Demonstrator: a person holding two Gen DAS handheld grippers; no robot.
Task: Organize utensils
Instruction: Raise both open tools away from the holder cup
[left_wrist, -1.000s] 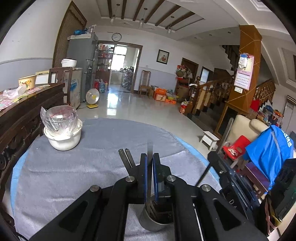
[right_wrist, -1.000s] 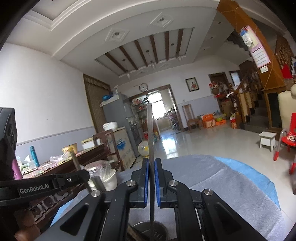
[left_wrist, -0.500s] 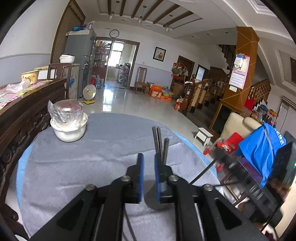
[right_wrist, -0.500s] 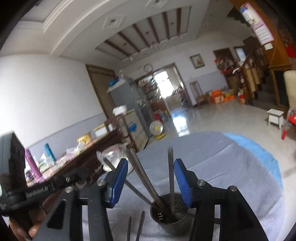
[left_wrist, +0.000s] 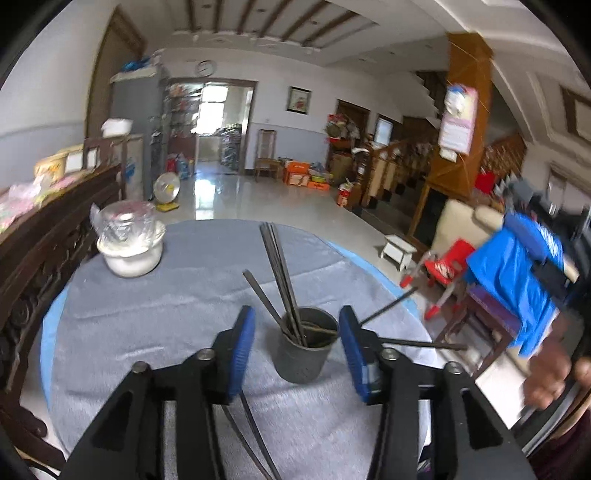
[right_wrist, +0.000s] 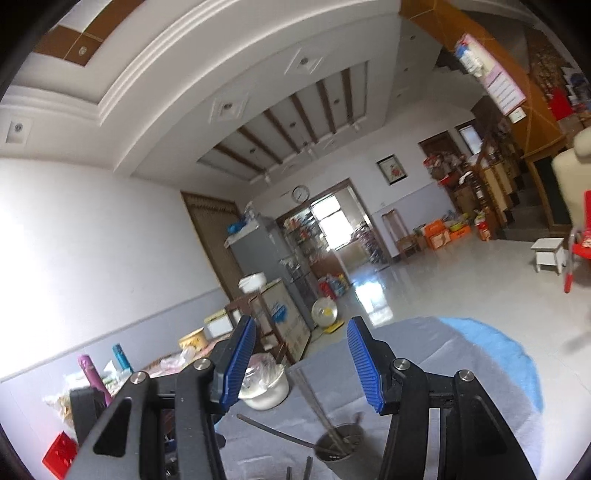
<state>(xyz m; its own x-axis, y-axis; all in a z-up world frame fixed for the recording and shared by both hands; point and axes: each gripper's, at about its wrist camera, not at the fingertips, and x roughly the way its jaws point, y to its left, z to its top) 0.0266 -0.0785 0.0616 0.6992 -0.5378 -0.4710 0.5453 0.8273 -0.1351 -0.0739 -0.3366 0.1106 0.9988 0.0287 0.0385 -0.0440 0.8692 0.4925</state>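
Observation:
A grey metal cup (left_wrist: 306, 347) stands on the grey cloth, holding several dark chopsticks (left_wrist: 280, 273) that lean out of it. My left gripper (left_wrist: 297, 349) is open and empty, its blue pads either side of the cup without touching it. More chopsticks (left_wrist: 243, 439) lie on the cloth under the left gripper. In the right wrist view the cup (right_wrist: 338, 446) sits low, below my right gripper (right_wrist: 301, 363), which is open, empty and raised above it. Two chopstick ends (right_wrist: 308, 469) show at the bottom edge.
A white bowl with a plastic-wrapped jar (left_wrist: 129, 240) stands at the table's far left; it also shows in the right wrist view (right_wrist: 264, 387). The round table (left_wrist: 147, 332) has a blue edge. A dark wooden sideboard (left_wrist: 40, 236) is left. Chairs (left_wrist: 439, 266) stand right.
Both grippers have opened and let go of the chopsticks, which now stand in the cup. The left gripper has drawn back; the right one has lifted and tilted up.

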